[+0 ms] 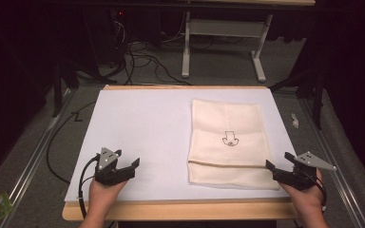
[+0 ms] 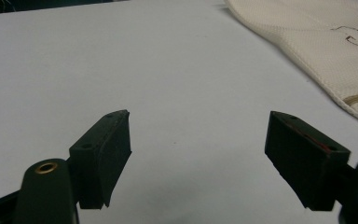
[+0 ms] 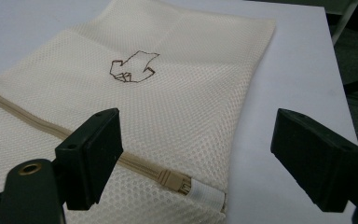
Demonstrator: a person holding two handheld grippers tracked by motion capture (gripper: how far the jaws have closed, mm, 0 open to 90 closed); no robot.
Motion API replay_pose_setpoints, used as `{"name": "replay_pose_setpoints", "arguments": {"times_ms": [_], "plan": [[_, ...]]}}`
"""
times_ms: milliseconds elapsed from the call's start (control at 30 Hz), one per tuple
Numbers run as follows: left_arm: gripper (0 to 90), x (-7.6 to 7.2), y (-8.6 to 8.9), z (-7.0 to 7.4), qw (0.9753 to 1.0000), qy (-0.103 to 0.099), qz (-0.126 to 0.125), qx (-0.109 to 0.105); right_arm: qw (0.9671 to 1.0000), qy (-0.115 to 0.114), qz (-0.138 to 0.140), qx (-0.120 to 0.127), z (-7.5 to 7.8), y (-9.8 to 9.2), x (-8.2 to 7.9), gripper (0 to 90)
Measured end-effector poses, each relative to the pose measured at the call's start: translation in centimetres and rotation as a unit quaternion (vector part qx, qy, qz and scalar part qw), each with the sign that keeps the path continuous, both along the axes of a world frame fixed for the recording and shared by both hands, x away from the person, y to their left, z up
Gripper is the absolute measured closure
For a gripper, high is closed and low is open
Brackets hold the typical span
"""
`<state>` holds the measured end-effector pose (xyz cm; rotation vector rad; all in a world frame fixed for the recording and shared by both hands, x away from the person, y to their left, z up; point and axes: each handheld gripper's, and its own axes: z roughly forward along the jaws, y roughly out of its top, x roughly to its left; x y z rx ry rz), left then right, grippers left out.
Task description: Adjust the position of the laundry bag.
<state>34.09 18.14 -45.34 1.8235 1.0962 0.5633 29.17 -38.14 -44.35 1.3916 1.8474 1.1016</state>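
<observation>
A cream mesh laundry bag [image 1: 228, 142] lies flat on the right half of the white table top [image 1: 142, 123], with a small dark drawing [image 1: 229, 138] at its middle and a zipper band [image 3: 135, 163] across its near end. My right gripper [image 1: 280, 164] is open at the bag's near right corner; in the right gripper view its jaws straddle the zipper's end [image 3: 179, 183] and the bag's edge. My left gripper [image 1: 128, 165] is open over bare table at the near left, well apart from the bag [image 2: 326, 42]. Nothing sits between either pair of jaws.
The table has a wooden front edge [image 1: 180, 209] close to both hands. Beyond the far edge stand a white table frame [image 1: 223, 33] and loose cables [image 1: 142, 61] on the grey floor. A cable [image 1: 57, 137] runs along the left side.
</observation>
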Motion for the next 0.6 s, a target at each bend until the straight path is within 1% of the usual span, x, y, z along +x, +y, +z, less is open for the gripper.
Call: {"name": "replay_pose_setpoints", "arguments": {"times_ms": [67, 167, 200, 233, 267, 333, 500, 567, 600], "plan": [[23.2, 0.0, -0.2, 0.0, 1.0000, 0.001, 0.000, 0.002, 1.0000, 0.000, 0.002, -0.001, 0.0, 0.0, 0.0, 17.1], [24.0, 0.0, -0.5, -0.1, 1.0000, 0.003, -0.007, 0.005, 1.0000, -0.001, 0.004, -0.002, -0.1, 0.0, -0.1, 17.0], [24.0, -0.1, -0.7, -0.1, 0.9999, -0.001, -0.011, 0.007, 1.0000, -0.002, 0.004, -0.002, -0.1, 0.0, -0.1, 17.0], [24.0, -0.1, -0.7, -0.1, 0.9999, -0.001, -0.011, 0.007, 1.0000, -0.002, 0.004, -0.002, -0.1, 0.0, -0.1, 17.0], [23.9, -0.1, -0.9, -0.1, 0.9998, -0.006, -0.014, 0.014, 1.0000, -0.005, 0.003, -0.002, 0.0, 0.0, -0.2, 16.9], [23.2, -0.2, -1.0, 0.0, 0.9997, -0.006, -0.016, 0.016, 1.0000, -0.008, 0.002, -0.005, 0.0, 0.0, -0.2, 16.5], [21.8, -0.2, -1.0, 0.2, 0.9997, -0.006, -0.018, 0.015, 0.9999, -0.009, 0.001, -0.005, 0.1, 0.0, -0.3, 16.2], [19.8, -0.2, -1.1, 0.3, 0.9997, -0.005, -0.018, 0.013, 1.0000, -0.007, 0.000, -0.005, 0.1, 0.0, -0.3, 16.0], [18.5, -0.2, -1.4, 0.4, 0.9997, -0.009, -0.017, 0.015, 0.9999, -0.008, 0.001, -0.006, 0.1, 0.0, -0.2, 16.0]]}}
